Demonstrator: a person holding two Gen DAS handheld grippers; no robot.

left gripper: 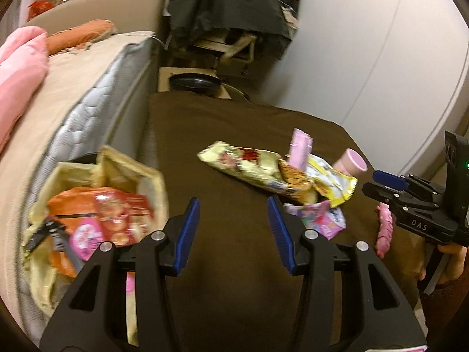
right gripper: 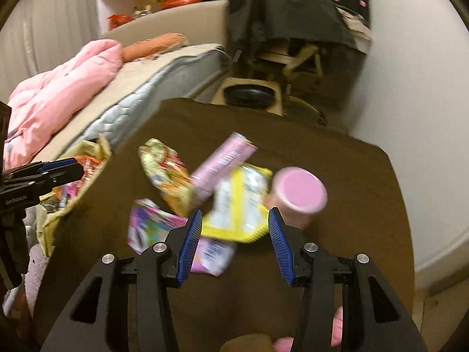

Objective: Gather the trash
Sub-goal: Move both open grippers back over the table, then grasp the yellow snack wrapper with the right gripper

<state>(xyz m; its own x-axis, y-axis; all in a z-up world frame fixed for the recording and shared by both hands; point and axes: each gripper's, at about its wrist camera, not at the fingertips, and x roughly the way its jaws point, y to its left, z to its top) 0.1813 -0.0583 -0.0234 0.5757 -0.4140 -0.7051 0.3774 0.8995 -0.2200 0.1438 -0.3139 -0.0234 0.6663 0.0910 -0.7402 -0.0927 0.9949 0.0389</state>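
Dim warm indoor light, motion blur, fisheye-curved dark edges

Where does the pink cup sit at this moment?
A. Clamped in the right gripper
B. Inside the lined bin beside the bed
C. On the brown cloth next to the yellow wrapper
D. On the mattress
C: the pink cup lies on the brown cloth beside the yellow wrapper, free of the open right gripper.

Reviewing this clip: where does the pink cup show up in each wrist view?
Left wrist: pink cup at right of centre, behind the wrapper pile.
Right wrist: pink cup just above the right fingertip, on its side.
Shared landmark: yellow wrapper beside it.
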